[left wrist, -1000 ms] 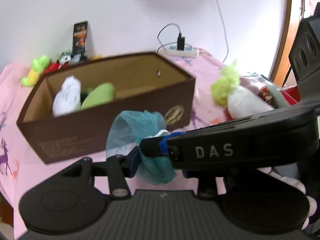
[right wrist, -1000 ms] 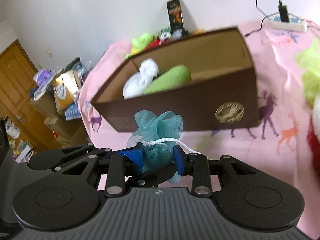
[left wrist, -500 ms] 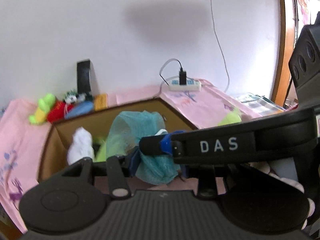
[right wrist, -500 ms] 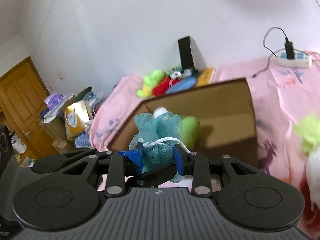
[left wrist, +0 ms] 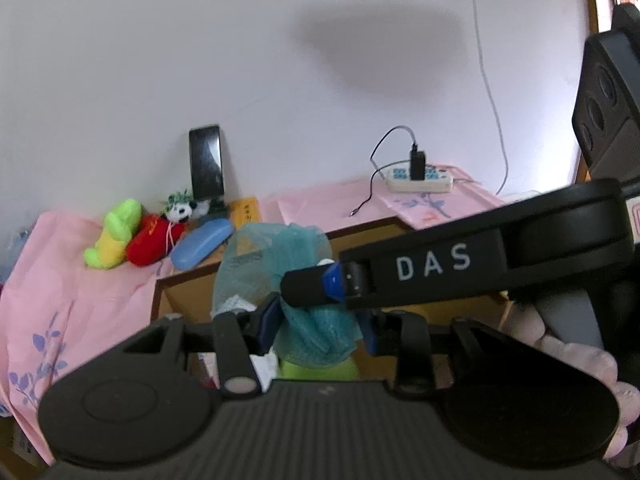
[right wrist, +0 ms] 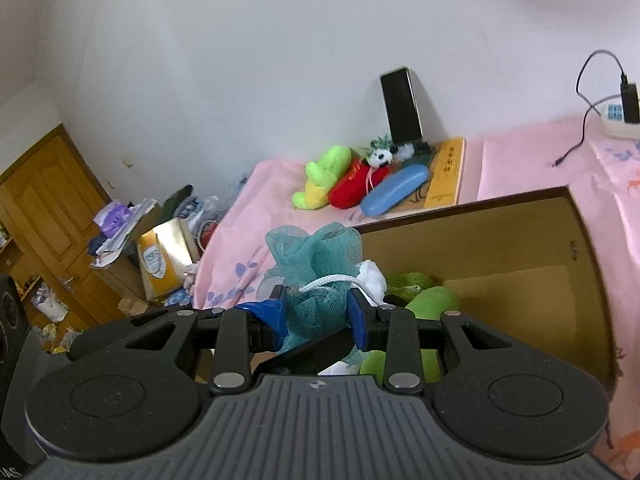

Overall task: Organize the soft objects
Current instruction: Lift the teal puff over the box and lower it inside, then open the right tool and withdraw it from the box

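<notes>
1 gripper arm (left wrist: 460,276) reads "DAS" beside teal mesh pouf (left wrist: 280,256)

A phone (right wrist: 401,106) leans upright against the wall. A power strip (left wrist: 420,179) lies on the pink cloth (right wrist: 520,160). A wooden door (right wrist: 44,204) stands left.

White capitals reading "DAS" stand on the side of the right gripper (left wrist: 320,284) where its black arm crosses the left wrist view. The yellow booklet (right wrist: 446,174) lying flat on the pink cloth (right wrist: 520,160) carries a column of dark characters, too small to make out. The red plush (right wrist: 356,186) has some yellow marking on it that I can't read. The yellow carton (right wrist: 160,260) beside the bed shows a blue-and-white emblem, its lettering illegible.
</notes>
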`<state>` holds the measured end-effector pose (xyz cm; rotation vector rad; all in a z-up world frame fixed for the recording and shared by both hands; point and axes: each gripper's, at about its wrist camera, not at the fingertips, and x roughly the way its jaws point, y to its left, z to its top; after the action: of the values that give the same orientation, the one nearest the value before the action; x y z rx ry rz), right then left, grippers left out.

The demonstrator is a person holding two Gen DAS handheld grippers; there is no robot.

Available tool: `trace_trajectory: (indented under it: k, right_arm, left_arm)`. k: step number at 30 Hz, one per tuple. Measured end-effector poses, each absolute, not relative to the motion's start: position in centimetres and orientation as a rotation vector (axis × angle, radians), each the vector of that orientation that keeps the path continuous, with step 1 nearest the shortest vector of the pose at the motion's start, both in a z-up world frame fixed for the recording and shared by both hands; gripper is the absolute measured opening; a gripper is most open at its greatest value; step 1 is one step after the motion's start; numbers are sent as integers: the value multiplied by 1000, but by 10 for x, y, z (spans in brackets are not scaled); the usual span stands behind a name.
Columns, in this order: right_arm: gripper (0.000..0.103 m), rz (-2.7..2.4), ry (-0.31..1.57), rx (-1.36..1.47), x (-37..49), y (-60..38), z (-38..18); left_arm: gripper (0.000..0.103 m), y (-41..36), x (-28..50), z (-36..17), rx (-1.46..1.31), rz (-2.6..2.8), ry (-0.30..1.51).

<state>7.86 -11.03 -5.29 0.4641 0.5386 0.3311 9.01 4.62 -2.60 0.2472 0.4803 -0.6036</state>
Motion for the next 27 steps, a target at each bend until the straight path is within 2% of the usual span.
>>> trace_trajectory:
  k: [12,17,20,27]
  right_arm:
    - [16,229,699,527,137,-112,-90]
    - [17,212,765,508,148,-106,-105]
    - [17,225,768,517,147,-110,-108]
    - [17,243,728,524,139,-119,-94]
  left_arm:
    - [40,41,166,-72,254,-560,649]
    - [53,45,183,-92,256,-506,711]
    - [57,52,187,-97,230,-495,719]
    - [60,58,180,-91,214,-487,713]
